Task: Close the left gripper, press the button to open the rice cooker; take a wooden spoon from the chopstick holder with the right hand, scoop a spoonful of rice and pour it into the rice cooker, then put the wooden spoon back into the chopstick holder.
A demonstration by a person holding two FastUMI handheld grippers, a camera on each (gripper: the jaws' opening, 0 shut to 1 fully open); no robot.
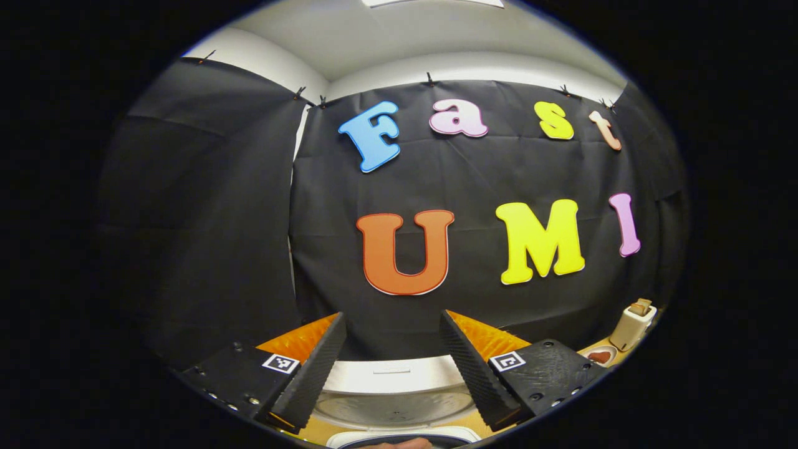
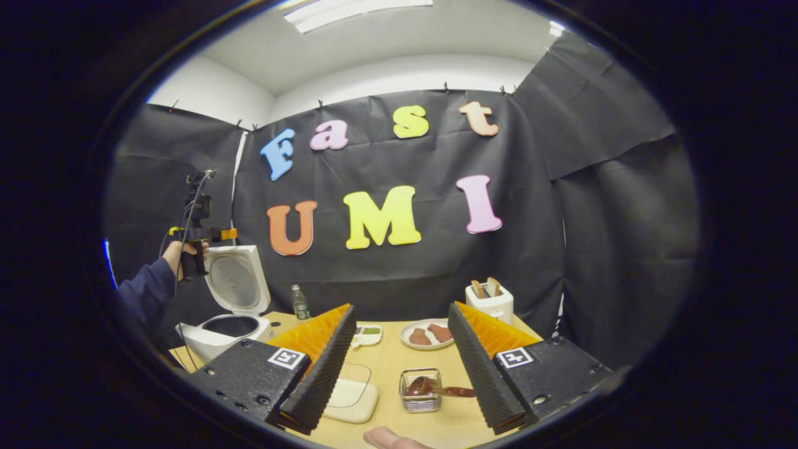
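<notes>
nearest in the right gripper view, the right gripper point(image 2: 399, 368) stands wide apart with nothing between its fingers, hovering above the surface point(image 2: 386, 368). just beyond it sits the chopstick holder point(image 2: 421, 391), a small wire basket, with the wooden spoon point(image 2: 436, 389) lying tilted across its rim, bowl inside and handle poking out toward the right finger. the spoon looks light, rigid and smooth, so it should lift easily but could twist in a loose pinch; the free handle is the likely place to take hold, and the light basket may shift if nudged. beside it lies a shallow container point(image 2: 352, 393), probably the rice. farther left the rice cooker point(image 2: 227, 312) stands with its lid up, and a hand point(image 2: 187, 252) holds the left gripper point(image 1: 393, 368) above it. in the left gripper view that gripper is spread wide and empty over the cooker's raised lid.
</notes>
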